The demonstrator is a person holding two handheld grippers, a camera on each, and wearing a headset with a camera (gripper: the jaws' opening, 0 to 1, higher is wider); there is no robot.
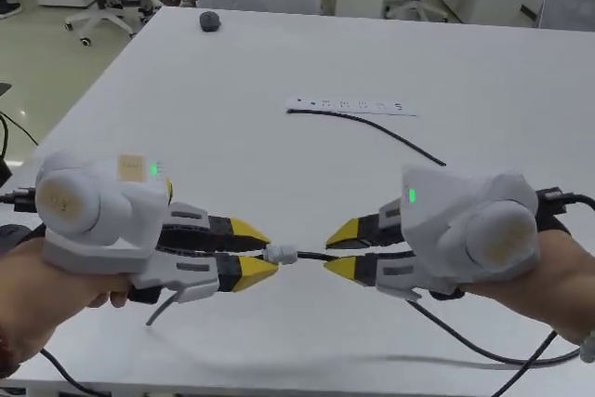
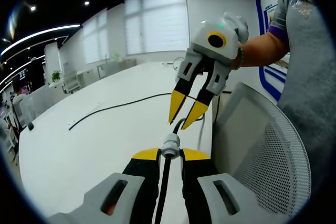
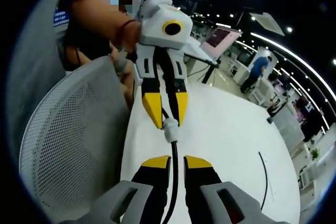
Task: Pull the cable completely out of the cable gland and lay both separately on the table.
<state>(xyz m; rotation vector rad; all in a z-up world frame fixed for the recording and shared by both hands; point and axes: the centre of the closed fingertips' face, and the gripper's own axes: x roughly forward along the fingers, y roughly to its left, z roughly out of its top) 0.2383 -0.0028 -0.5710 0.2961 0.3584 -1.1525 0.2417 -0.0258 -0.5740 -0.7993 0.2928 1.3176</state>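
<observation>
Between the facing gripper tips, just above the white bench (image 1: 279, 62): cable gland (image 1: 280, 254), small, rounded, pale grey-white, clamped in the left gripper (image 1: 270, 251). From the gland a thin black cable (image 1: 311, 255) runs straight into the right gripper (image 1: 329, 253), pinched there. Beyond both grippers, a white strip (image 1: 353, 106); its printing is too small to read.

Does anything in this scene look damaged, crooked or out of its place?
Nothing stands out. The left hand-held gripper holds the white cable gland, and the right hand-held gripper holds the black cable that comes out of it, both over the table. No damage or spill is visible.
</observation>
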